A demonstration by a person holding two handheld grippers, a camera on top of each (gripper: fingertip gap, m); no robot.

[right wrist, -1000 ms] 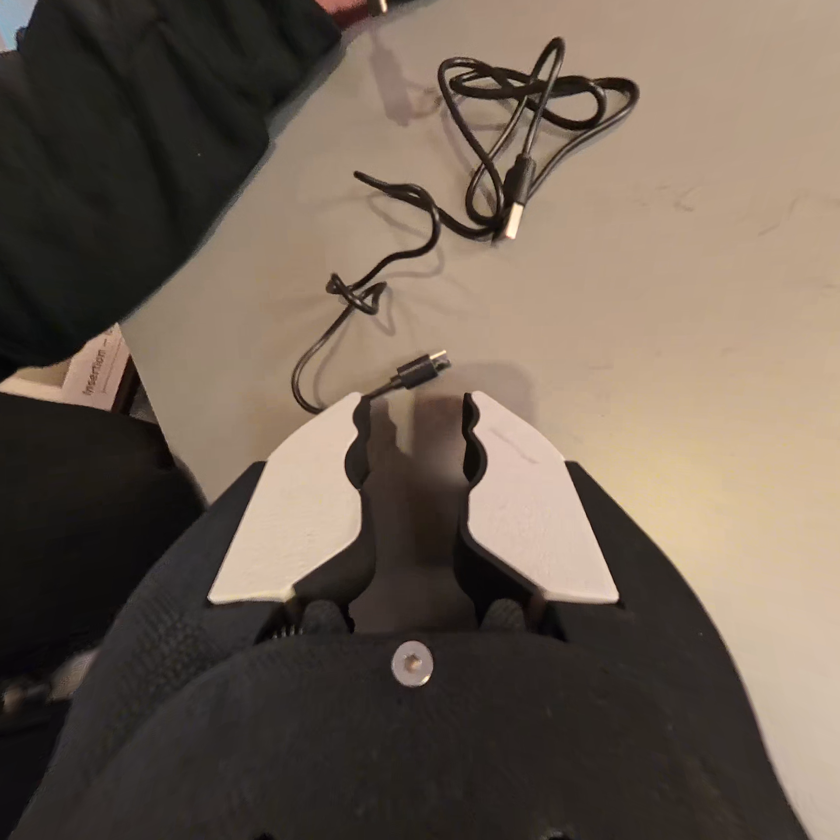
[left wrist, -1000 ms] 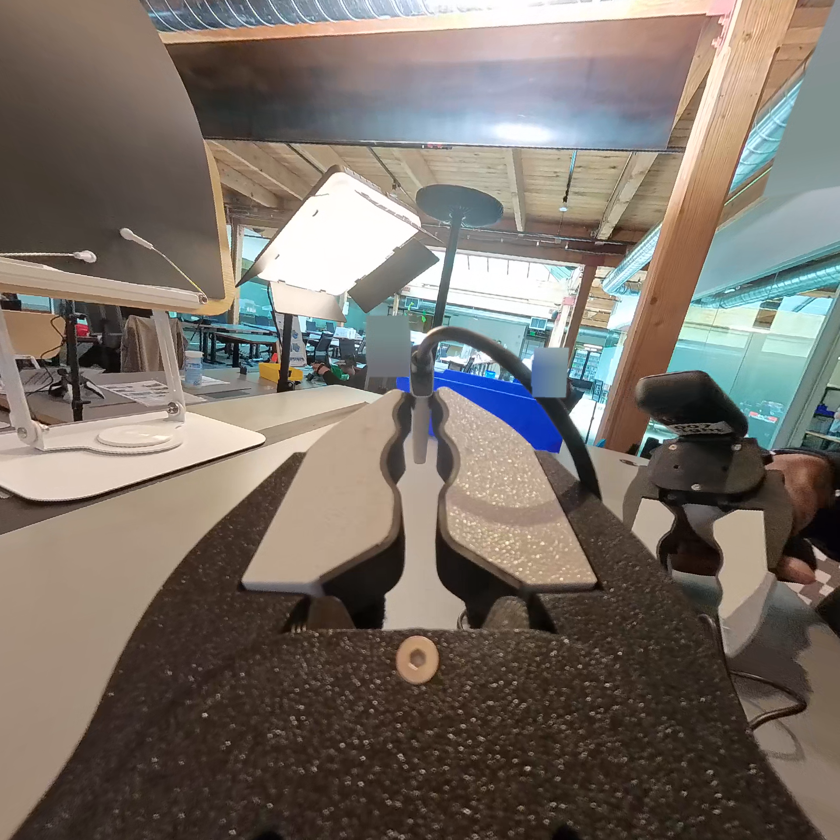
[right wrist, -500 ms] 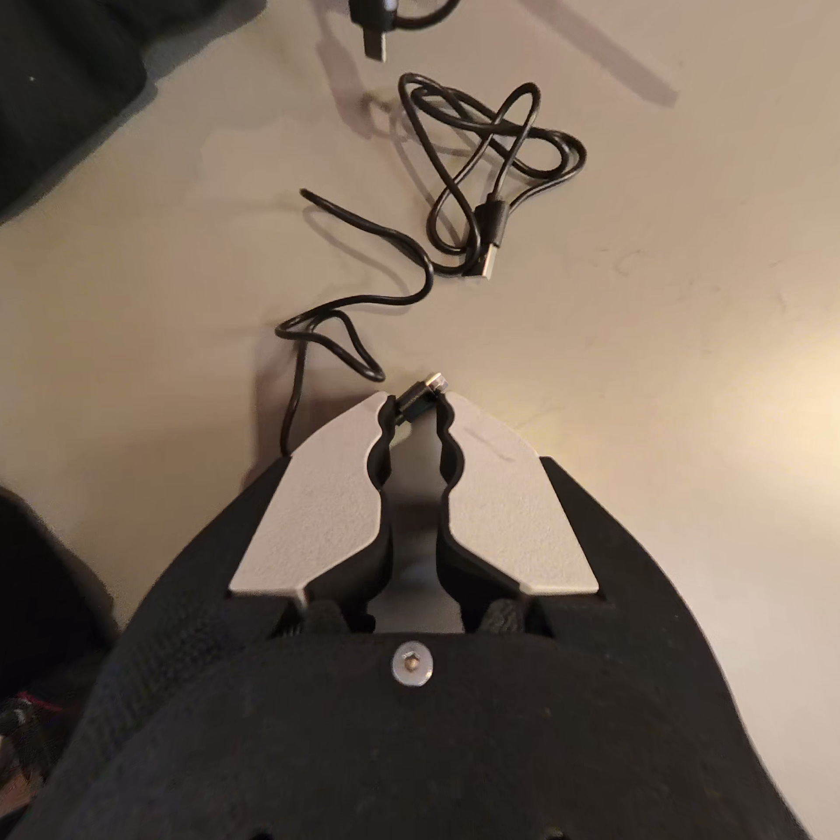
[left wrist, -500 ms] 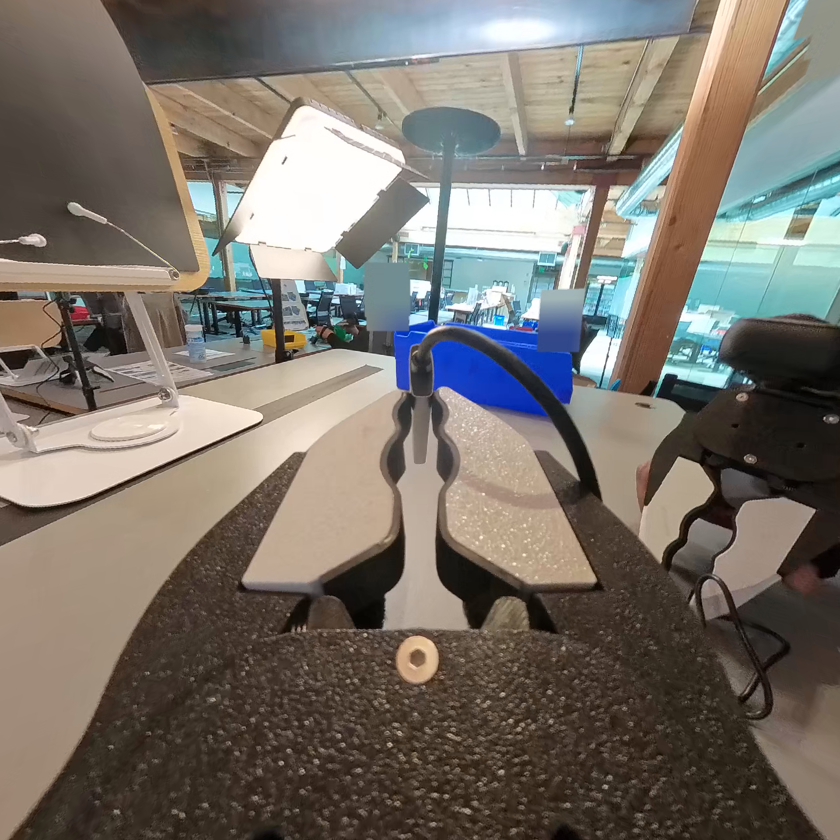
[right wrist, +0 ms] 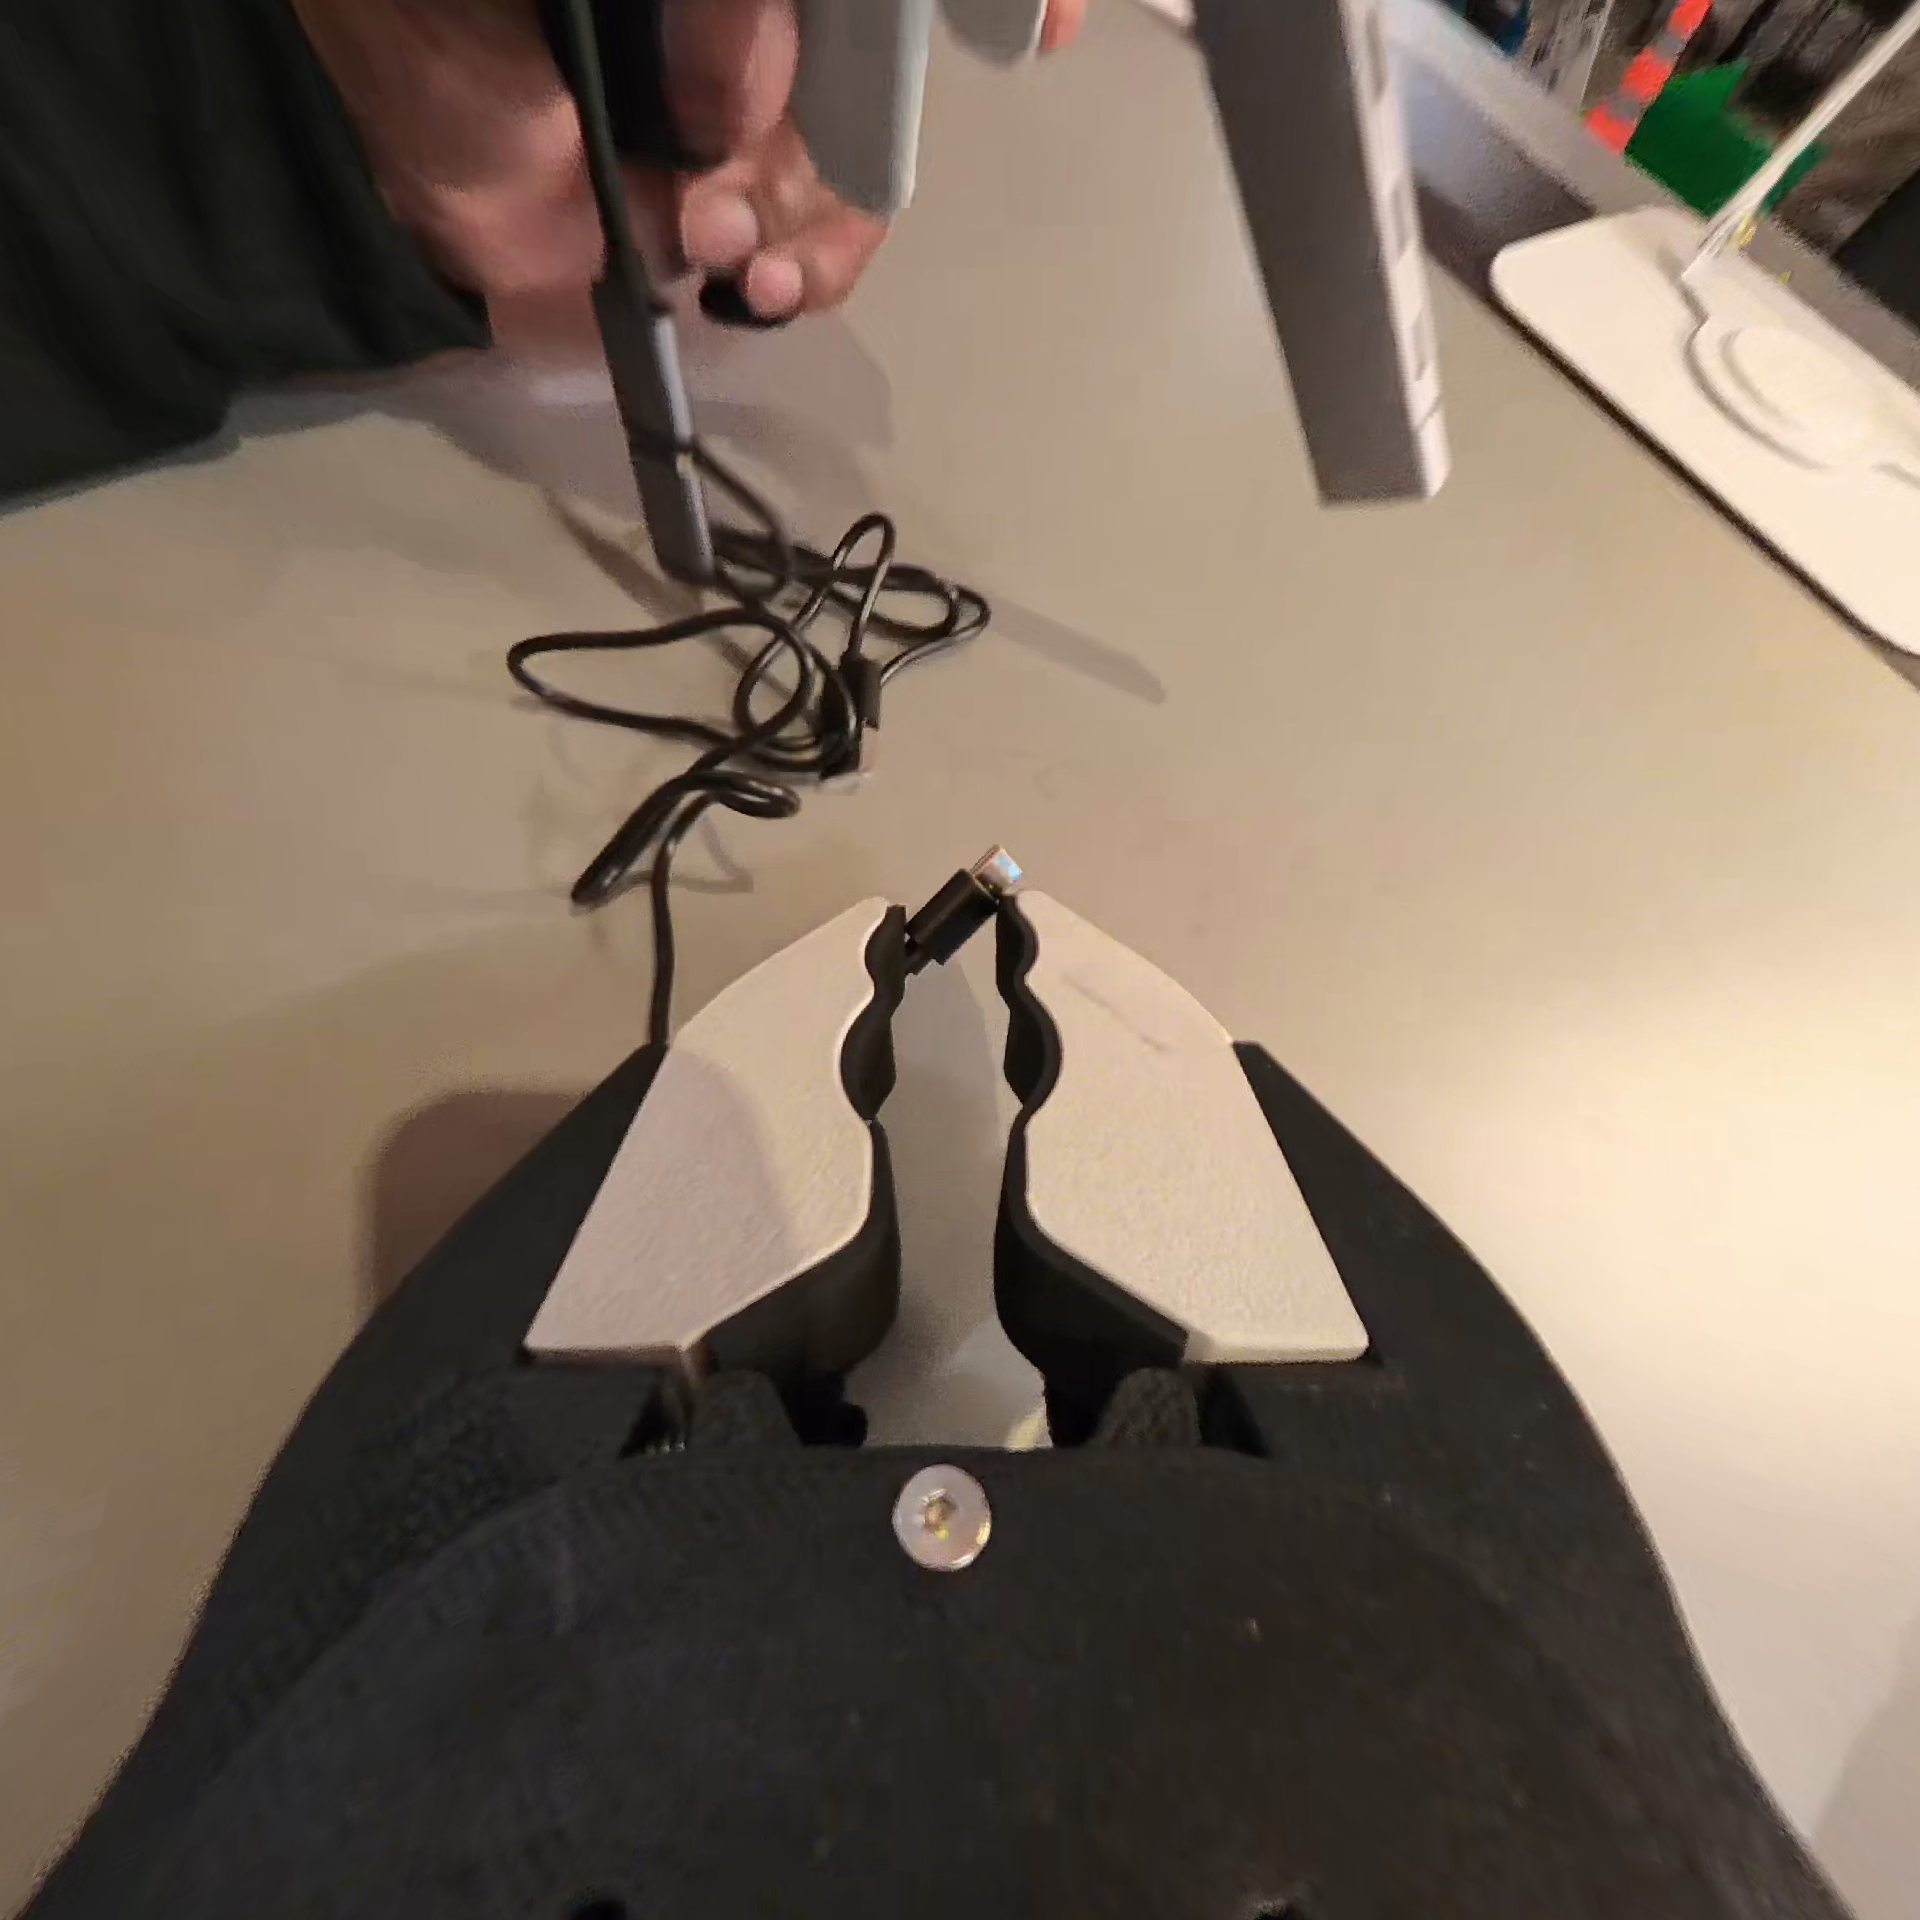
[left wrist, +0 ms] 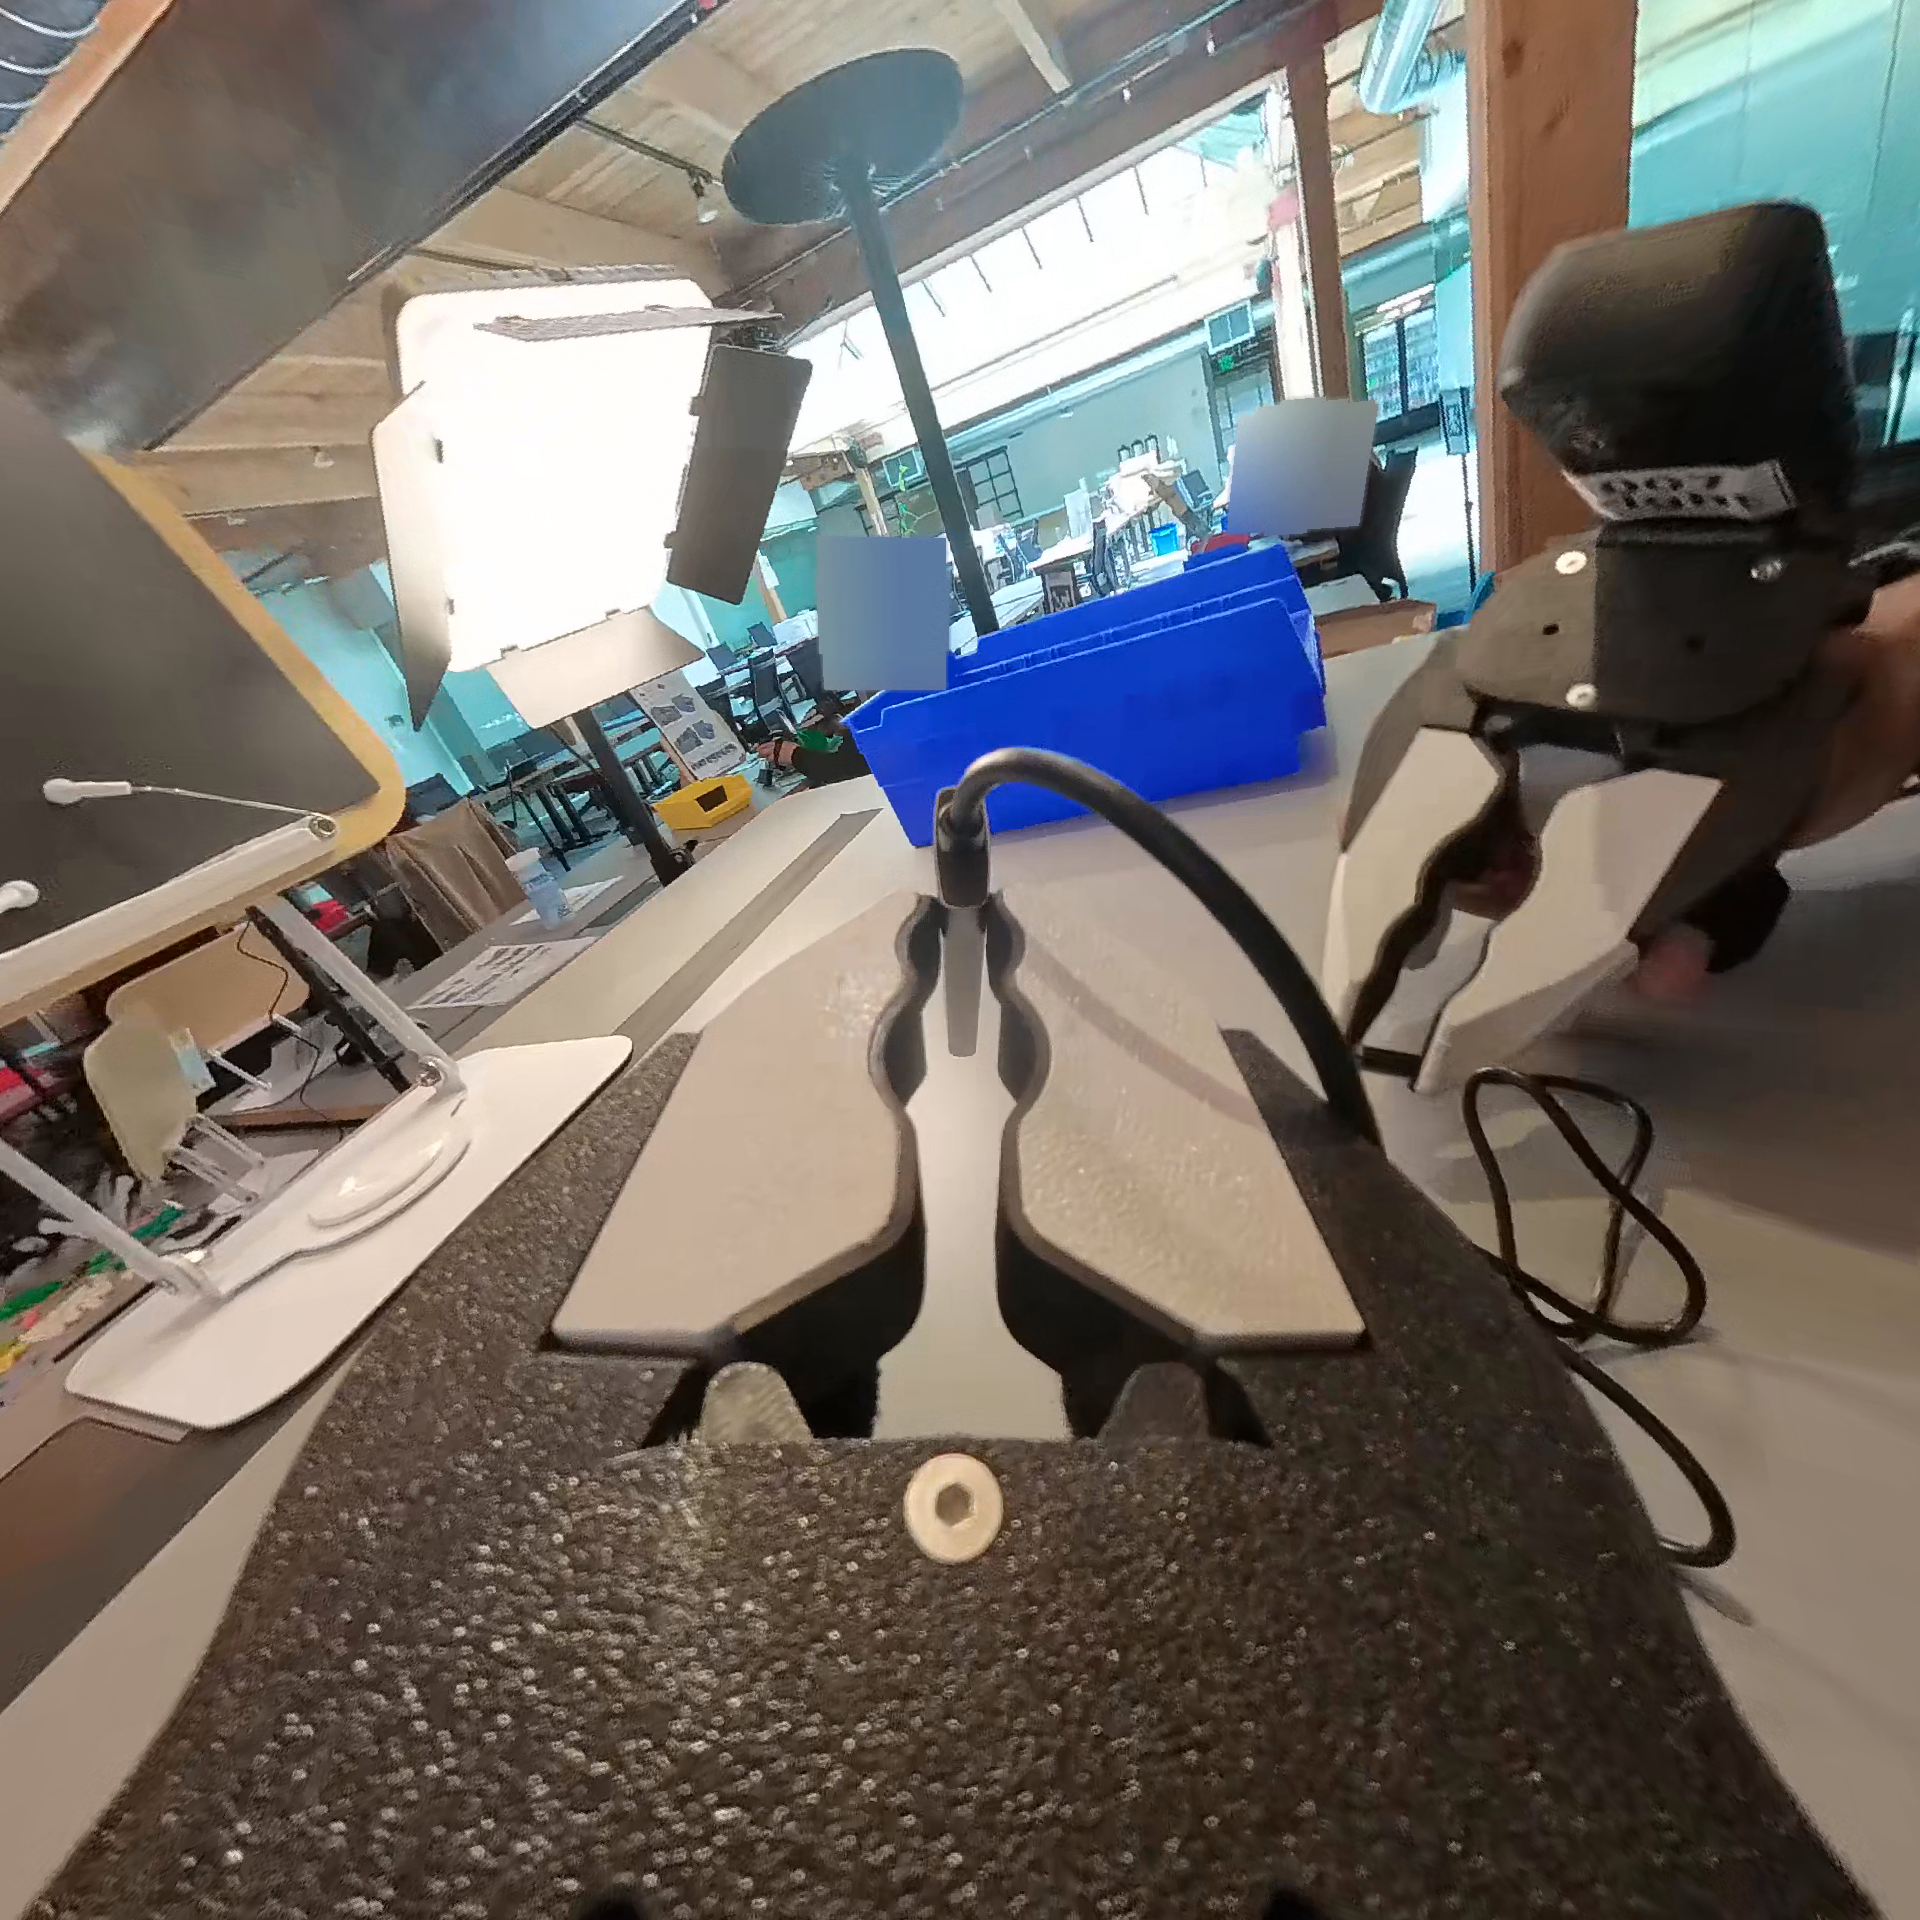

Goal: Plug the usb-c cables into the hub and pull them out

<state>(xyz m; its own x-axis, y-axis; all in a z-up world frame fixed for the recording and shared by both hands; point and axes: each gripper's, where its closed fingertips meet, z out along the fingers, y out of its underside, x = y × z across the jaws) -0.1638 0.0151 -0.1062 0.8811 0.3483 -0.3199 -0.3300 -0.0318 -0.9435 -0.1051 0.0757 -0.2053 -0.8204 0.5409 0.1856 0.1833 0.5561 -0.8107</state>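
Left gripper [left wrist: 961, 925] clamps the hub [left wrist: 961, 987] edge-on, steadying it for insertion. Right gripper [right wrist: 951, 925] pinches the plug [right wrist: 961, 916], askew, lifted off the table [right wrist: 1455, 935]; cable [right wrist: 748, 686] trails behind.

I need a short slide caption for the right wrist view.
Right gripper shut on a black cable plug above the grey table.

The grainy black foam-like body of the left tongs [left wrist: 961, 935] is showing a coarse, speckled texture, its pale finger plates [left wrist: 1153, 1132] looking matt and pebbled. The smooth grey table [right wrist: 1455, 883] is looking matt. The thin black rubbery cable [right wrist: 748, 675] is reflecting faintly; its small metal plug tip [right wrist: 1000, 864] is glinting.
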